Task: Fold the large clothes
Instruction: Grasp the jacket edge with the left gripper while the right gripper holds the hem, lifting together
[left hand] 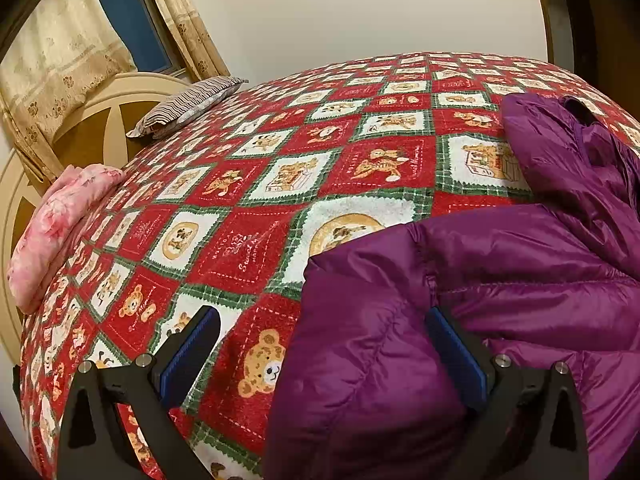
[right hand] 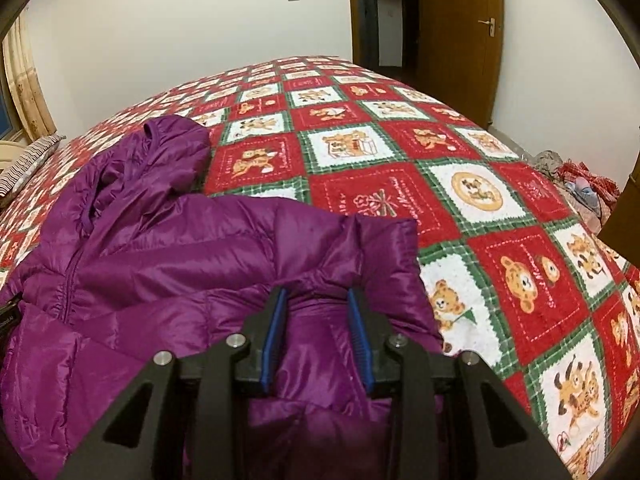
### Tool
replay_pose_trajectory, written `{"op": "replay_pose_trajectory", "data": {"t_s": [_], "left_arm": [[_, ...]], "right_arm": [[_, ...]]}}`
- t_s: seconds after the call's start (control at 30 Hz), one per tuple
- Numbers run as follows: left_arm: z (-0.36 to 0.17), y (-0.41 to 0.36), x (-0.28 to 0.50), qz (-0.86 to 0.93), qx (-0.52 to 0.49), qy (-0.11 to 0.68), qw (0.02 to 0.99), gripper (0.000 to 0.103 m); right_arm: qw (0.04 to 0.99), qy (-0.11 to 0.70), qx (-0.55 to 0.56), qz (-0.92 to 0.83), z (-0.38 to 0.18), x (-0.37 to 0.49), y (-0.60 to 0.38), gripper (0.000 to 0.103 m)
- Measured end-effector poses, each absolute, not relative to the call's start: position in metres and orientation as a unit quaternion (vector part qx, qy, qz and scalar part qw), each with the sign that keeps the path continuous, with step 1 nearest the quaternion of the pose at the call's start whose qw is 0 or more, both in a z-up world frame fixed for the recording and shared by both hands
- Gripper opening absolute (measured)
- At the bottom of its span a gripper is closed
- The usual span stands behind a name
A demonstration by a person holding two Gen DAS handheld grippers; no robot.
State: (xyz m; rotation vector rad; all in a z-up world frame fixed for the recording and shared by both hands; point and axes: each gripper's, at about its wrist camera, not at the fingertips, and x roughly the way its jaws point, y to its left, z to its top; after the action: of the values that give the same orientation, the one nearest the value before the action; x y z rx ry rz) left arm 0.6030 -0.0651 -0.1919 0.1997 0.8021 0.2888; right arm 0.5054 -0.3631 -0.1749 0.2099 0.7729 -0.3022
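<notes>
A purple puffer jacket (left hand: 500,264) lies on the bed with the red, white and green teddy-bear blanket (left hand: 256,184). In the left wrist view my left gripper (left hand: 320,324) is wide open, its right finger resting on the jacket's folded edge and its left finger over bare blanket. In the right wrist view the jacket (right hand: 160,248) fills the lower left, hood toward the far side. My right gripper (right hand: 316,300) has its jaws narrowed around a bunched fold of jacket fabric that passes between the blue pads.
A striped pillow (left hand: 188,104) and a pink floral pillow (left hand: 60,224) lie by the cream headboard (left hand: 116,128). Curtains and a window are behind. A wooden door (right hand: 460,36) stands beyond the bed. Crumpled clothes (right hand: 576,184) lie off the right edge.
</notes>
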Motion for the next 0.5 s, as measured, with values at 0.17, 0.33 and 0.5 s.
{"op": "replay_pose_trajectory", "data": {"t_s": [0.17,0.33,0.5], "left_arm": [[-0.193,-0.065,0.604,0.138,0.093,0.391,0.905,0.102],[-0.193,-0.065,0.605,0.137,0.093,0.393,0.904,0.102],[-0.169,-0.050,0.607,0.094,0.049,0.410,0.906,0.102]], "right_arm": [[0.910,0.375,0.096,-0.149,-0.175,0.506,-0.362,0.036],[0.910,0.375,0.096,-0.149,-0.176,0.506,-0.361,0.036],[0.908,0.387,0.103,-0.123,-0.171,0.507,-0.364,0.047]]}}
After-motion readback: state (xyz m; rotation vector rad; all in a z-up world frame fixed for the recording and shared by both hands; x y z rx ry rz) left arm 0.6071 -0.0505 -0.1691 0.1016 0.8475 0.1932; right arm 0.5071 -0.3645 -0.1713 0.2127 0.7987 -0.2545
